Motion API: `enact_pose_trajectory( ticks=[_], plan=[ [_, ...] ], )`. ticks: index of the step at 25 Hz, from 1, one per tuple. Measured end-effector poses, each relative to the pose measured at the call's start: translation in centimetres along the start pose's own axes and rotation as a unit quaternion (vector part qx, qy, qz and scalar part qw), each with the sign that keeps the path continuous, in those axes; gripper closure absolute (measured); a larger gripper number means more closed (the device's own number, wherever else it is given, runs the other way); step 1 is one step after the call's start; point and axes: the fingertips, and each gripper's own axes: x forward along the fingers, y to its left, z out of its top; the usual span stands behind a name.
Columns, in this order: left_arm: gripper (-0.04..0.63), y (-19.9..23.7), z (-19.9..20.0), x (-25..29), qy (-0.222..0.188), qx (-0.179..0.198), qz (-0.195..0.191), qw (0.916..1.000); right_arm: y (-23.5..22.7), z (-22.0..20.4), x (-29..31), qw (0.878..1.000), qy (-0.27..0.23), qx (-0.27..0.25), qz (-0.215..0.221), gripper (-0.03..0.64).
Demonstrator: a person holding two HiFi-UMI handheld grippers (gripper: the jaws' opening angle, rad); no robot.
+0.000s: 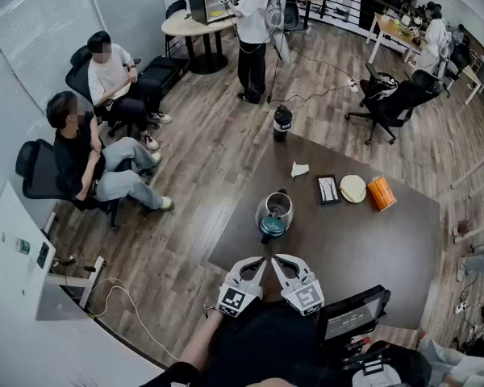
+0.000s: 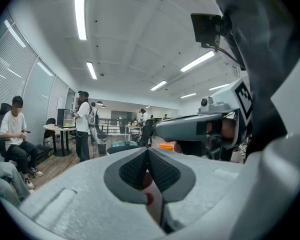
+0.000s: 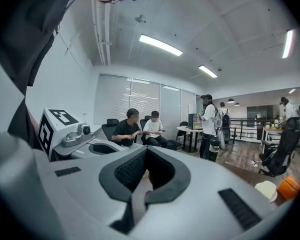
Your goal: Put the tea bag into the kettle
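A glass kettle (image 1: 274, 214) with a teal base stands open-topped on the dark table (image 1: 363, 252). A small white tea bag (image 1: 299, 169) lies beyond it, towards the table's far side. My left gripper (image 1: 258, 263) and right gripper (image 1: 281, 260) are held side by side over the near table edge, close to my body and short of the kettle. The jaws of both are shut with nothing between them. In the left gripper view the left gripper (image 2: 148, 151) points out across the room. The right gripper view shows the right gripper (image 3: 146, 151) the same way.
Right of the tea bag lie a small black tray (image 1: 327, 189), a round beige disc (image 1: 353, 189) and an orange canister (image 1: 381, 193). A black bottle (image 1: 282, 123) stands at the far corner. A screen device (image 1: 353, 317) sits near my right. People sit and stand around the room.
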Motion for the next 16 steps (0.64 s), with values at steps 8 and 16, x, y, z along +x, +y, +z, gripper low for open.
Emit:
enact_pose_trajectory(
  ticks=[8, 16],
  plan=[
    [0.595, 0.1, -0.2, -0.6, 0.001, -0.001, 0.008, 1.0, 0.9, -0.2, 0.8, 1.0, 0.001, -0.003, 0.013, 0.612],
    [0.595, 0.0, -0.6, -1.1, 0.005, -0.004, 0.007, 1.0, 1.4, -0.2, 0.7, 1.0, -0.002, 0.0, 0.01, 0.612]
  ],
)
